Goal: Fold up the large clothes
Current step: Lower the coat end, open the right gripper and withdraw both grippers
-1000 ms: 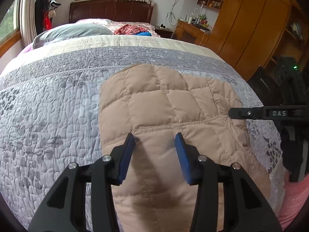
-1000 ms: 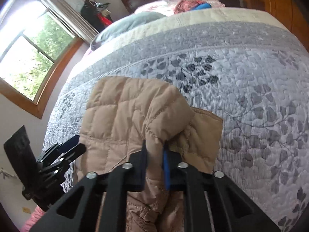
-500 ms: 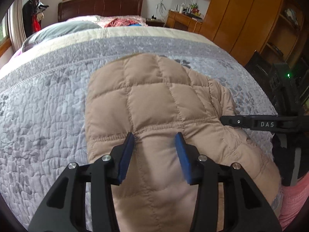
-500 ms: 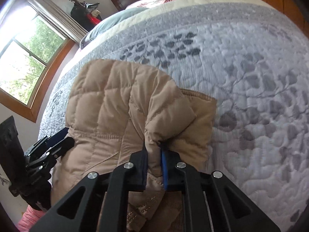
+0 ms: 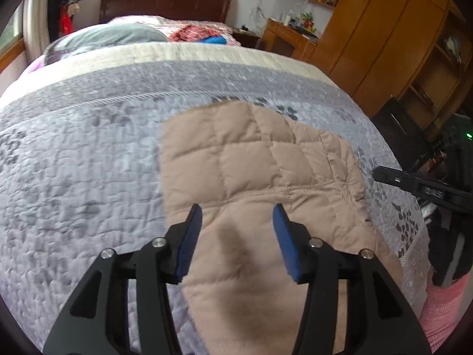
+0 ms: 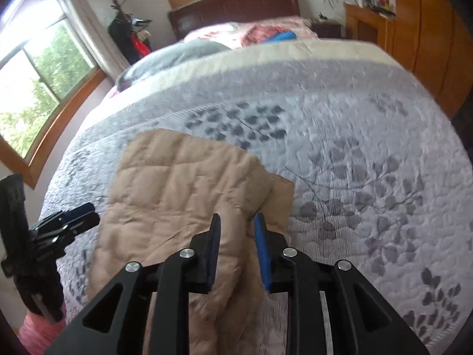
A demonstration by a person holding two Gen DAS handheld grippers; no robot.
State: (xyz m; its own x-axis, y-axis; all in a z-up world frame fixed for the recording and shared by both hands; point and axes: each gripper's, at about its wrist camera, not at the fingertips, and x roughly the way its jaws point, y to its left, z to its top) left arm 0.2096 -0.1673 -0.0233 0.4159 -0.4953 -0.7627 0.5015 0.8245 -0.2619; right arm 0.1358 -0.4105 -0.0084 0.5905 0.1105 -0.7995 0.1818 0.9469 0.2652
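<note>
No legible text, label, brand or number. Marking on right gripper (image 5: 425, 188) finger, right of the jaws, too blurred to read.

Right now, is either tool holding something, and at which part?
Nothing is held. Both the left tool and right tool are opening above the beige padded jacket, pads clear.

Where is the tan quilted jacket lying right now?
The jacket lies on the grey floral bedspread near the bed's foot, low and central in both wrist views.
</note>
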